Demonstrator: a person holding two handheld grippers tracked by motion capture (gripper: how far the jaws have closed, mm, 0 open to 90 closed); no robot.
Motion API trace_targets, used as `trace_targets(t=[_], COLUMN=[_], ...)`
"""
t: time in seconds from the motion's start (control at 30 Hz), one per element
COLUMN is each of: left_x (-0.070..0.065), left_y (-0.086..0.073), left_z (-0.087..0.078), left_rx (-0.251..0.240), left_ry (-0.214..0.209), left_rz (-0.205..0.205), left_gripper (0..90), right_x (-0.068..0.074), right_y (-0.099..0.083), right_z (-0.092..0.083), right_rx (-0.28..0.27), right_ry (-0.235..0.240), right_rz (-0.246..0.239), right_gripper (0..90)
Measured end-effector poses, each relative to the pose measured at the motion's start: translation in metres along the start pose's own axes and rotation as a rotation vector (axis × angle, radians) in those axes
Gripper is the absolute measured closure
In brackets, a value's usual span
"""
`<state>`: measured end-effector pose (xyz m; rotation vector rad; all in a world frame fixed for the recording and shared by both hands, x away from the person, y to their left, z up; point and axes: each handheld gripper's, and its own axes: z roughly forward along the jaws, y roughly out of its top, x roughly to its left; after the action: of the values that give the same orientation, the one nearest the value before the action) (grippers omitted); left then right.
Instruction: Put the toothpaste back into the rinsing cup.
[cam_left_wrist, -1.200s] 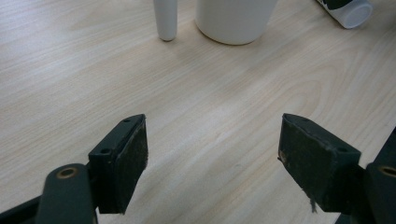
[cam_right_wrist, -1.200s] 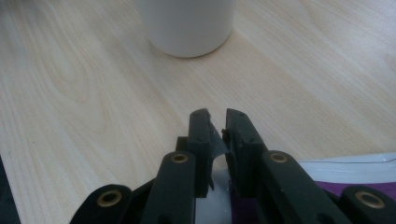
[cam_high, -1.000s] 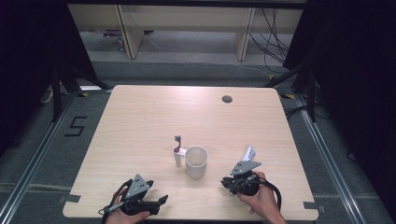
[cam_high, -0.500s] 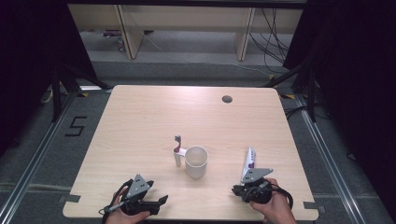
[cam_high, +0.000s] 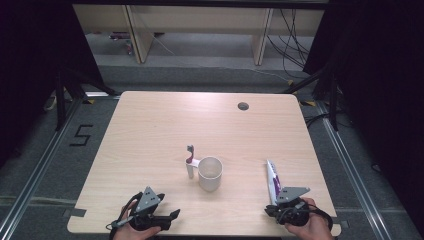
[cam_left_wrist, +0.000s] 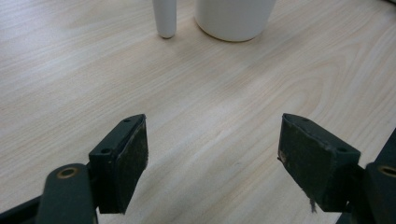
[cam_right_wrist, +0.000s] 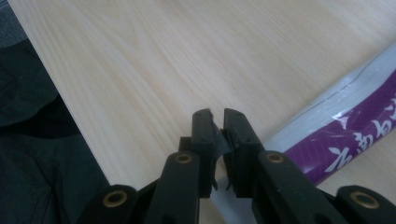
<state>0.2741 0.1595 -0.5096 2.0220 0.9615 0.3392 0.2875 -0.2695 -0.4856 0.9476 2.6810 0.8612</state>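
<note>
Right tool clenched on white-and-purple plastic tube's end, left tool spread wide, empty, both low over light wooden bench.

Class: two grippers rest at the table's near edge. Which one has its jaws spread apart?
The left gripper: bare table shows in the wide gap between its jaws. The right gripper has its jaws closed together beside the purple-and-white tube.
</note>
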Motion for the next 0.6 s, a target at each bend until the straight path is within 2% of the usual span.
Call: trace_targets(t=[0.03,0.13,0.17,0.2,0.23,0.4,0.5,0.6], left_x=[0.001,0.001,0.002,0.001,0.001,0.0,0.001,0.001], left_y=[0.0,0.0,0.0,0.0,0.0,0.0,0.0,0.0], left_z=[-0.001,-0.001,0.0,0.0,0.0,0.0,0.0,0.0], left_rx=[0.018,0.009,0.018,0.016,0.016,0.01,0.016,0.019], left_ry=[-0.001,-0.002,0.007,0.004,0.004,-0.002,0.002,0.005], left_rz=[0.019,0.011,0.022,0.021,0.021,0.017,0.021,0.021], left_gripper=[23.9,23.9,23.9,23.9,23.9,23.9,23.9,23.9], right_x=[0.0,-0.004,-0.007,-0.007,-0.008,-0.016,-0.018,-0.021], right_y=[0.0,-0.006,-0.01,-0.012,-0.013,-0.02,-0.021,-0.022], right_z=[0.0,-0.005,-0.006,-0.008,-0.011,-0.016,-0.021,-0.022], right_rx=[0.0,0.015,0.008,0.009,0.024,0.01,0.038,0.023], right_ry=[0.0,-0.001,0.0,-0.016,-0.011,-0.04,-0.032,-0.044], right_rz=[0.0,-0.008,-0.016,0.002,0.026,0.033,0.058,0.058], right_gripper=[83.1,82.8,82.4,81.8,81.4,81.4,81.1,78.5])
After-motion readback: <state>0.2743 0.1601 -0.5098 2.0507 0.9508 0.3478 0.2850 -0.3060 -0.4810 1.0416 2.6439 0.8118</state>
